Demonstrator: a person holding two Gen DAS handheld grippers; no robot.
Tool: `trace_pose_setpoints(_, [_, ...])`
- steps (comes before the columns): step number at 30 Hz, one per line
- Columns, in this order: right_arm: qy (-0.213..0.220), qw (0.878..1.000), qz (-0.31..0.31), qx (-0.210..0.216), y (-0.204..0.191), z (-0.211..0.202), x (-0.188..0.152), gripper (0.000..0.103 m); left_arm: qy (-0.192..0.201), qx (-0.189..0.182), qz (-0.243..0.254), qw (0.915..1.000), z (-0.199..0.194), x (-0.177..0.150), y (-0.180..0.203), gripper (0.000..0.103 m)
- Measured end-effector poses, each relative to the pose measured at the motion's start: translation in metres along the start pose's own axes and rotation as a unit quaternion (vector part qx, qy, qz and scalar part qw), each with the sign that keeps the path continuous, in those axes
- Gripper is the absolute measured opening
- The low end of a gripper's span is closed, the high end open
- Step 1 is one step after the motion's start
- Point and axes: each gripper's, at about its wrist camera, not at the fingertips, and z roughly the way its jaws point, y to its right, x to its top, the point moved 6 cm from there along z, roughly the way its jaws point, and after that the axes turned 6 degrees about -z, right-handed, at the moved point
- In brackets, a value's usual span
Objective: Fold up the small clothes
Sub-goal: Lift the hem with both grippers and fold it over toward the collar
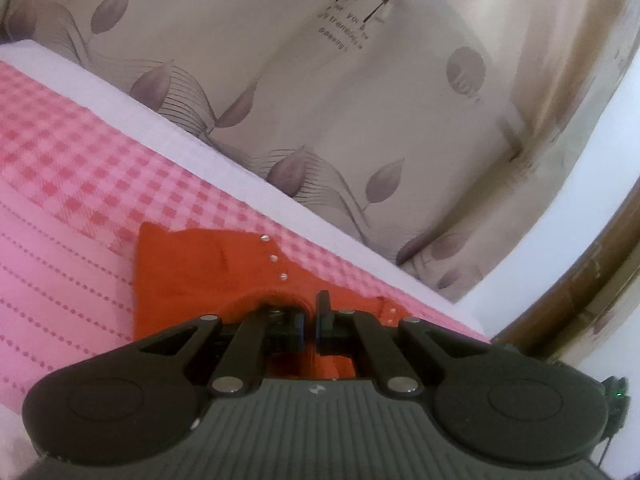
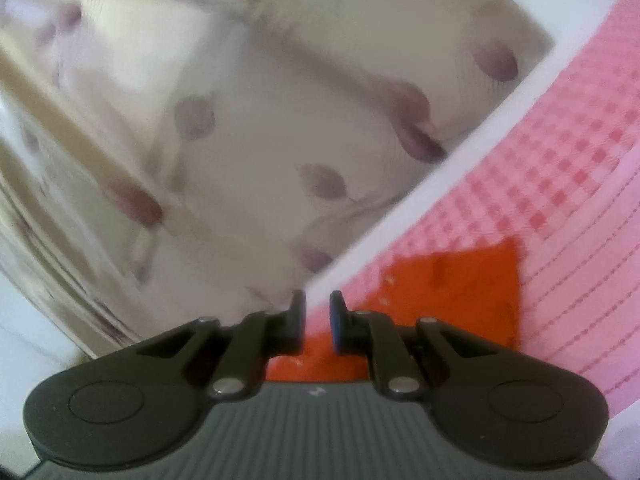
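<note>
Behind the bed, the biggest thing in both views is the cream curtain (image 1: pixel 360 92) with purple-grey leaf prints and some dark lettering near its top, hanging right past the bed's far edge. It's sharp in the left wrist view and pretty smeared in the right one (image 2: pixel 224 128).

Next down in size is the pink bedsheet (image 1: pixel 60 184), checkered along the strip nearest the curtain and plain pink with dotted stitch lines further from it. A white mattress edge (image 1: pixel 168 128) runs between the sheet and the curtain, also visible on the right side (image 2: pixel 440 184).

Lying on the sheet, close to that curtain-side edge, is the orange garment (image 1: pixel 188 276), small, with a row of three silver snap buttons (image 1: pixel 273 258) on the side facing the curtain. From the right wrist view it's a blurry orange patch (image 2: pixel 452 288) on the sheet.

The left gripper (image 1: pixel 310 322) has its fingers nearly together with just a thin gap, and orange fabric bunches up right around the tips; looks pinched, but I honestly can't tell for sure. The right gripper (image 2: pixel 318 316) has its fingers a little apart with nothing between them, sitting over the garment's edge near the mattress edge.
</note>
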Motion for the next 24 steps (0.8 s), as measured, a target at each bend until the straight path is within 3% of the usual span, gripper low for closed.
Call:
trace_pose_setpoints(2, [-0.026, 0.997, -0.07, -0.035, -0.006, 0.004, -0.008, 0.013, -0.003, 0.002, 0.001, 1.0, 0.003, -0.001, -0.003, 0.003])
trace_pose_setpoints(4, [-0.049, 0.986, -0.151, -0.061, -0.017, 0.005, -0.017, 0.014, -0.004, 0.002, 0.001, 1.0, 0.004, -0.001, -0.006, 0.003])
trace_pose_setpoints(5, [-0.057, 0.978, -0.187, -0.071, -0.023, 0.006, -0.02, 0.014, -0.006, 0.0, -0.001, 1.0, 0.005, -0.001, -0.007, 0.003])
trace_pose_setpoints(8, [-0.091, 0.941, -0.311, -0.097, -0.042, 0.009, -0.033, 0.016, -0.006, 0.0, -0.003, 1.0, 0.008, 0.001, -0.007, 0.003])
trace_pose_setpoints(9, [-0.102, 0.93, -0.337, -0.102, -0.046, 0.01, -0.035, 0.023, -0.006, -0.001, -0.003, 1.0, 0.007, 0.0, -0.007, 0.003])
trace_pose_setpoints(11, [-0.113, 0.911, -0.379, -0.115, -0.048, 0.015, -0.038, 0.05, -0.006, 0.0, -0.002, 1.0, 0.007, 0.0, -0.007, 0.003])
trace_pose_setpoints(12, [-0.119, 0.895, -0.411, -0.125, -0.05, 0.018, -0.04, 0.078, -0.007, 0.0, -0.002, 1.0, 0.008, 0.0, -0.006, 0.003])
trace_pose_setpoints(13, [-0.121, 0.879, -0.441, -0.134, -0.052, 0.021, -0.041, 0.091, -0.007, 0.001, 0.0, 1.0, 0.008, 0.0, -0.006, 0.003])
trace_pose_setpoints(15, [-0.125, 0.851, -0.492, -0.138, -0.055, 0.029, -0.045, 0.091, -0.008, 0.003, 0.003, 1.0, 0.008, 0.0, -0.006, 0.003])
trace_pose_setpoints(17, [-0.155, 0.834, -0.515, -0.124, -0.054, 0.041, -0.048, 0.091, -0.01, 0.005, 0.006, 0.9999, 0.009, -0.001, -0.006, 0.003])
trace_pose_setpoints(18, [-0.17, 0.83, -0.516, -0.124, -0.051, 0.049, -0.048, 0.09, -0.01, 0.006, 0.008, 0.9999, 0.009, -0.001, -0.006, 0.003])
trace_pose_setpoints(19, [-0.177, 0.831, -0.513, -0.119, -0.049, 0.054, -0.046, 0.074, -0.011, 0.006, 0.008, 0.9999, 0.01, -0.001, -0.007, 0.003])
trace_pose_setpoints(20, [-0.181, 0.839, -0.503, -0.104, -0.048, 0.056, -0.045, 0.054, -0.011, 0.006, 0.008, 0.9999, 0.01, -0.001, -0.008, 0.003])
trace_pose_setpoints(21, [-0.191, 0.847, -0.487, -0.094, -0.048, 0.06, -0.042, 0.025, -0.011, 0.005, 0.007, 0.9999, 0.01, -0.001, -0.008, 0.003])
trace_pose_setpoints(23, [-0.188, 0.853, -0.479, -0.09, -0.05, 0.064, -0.039, 0.014, -0.009, 0.004, 0.005, 0.9999, 0.01, 0.0, -0.01, 0.003])
trace_pose_setpoints(24, [-0.181, 0.861, -0.466, -0.091, -0.05, 0.065, -0.035, 0.007, -0.005, 0.006, 0.004, 1.0, 0.011, 0.001, -0.011, 0.003])
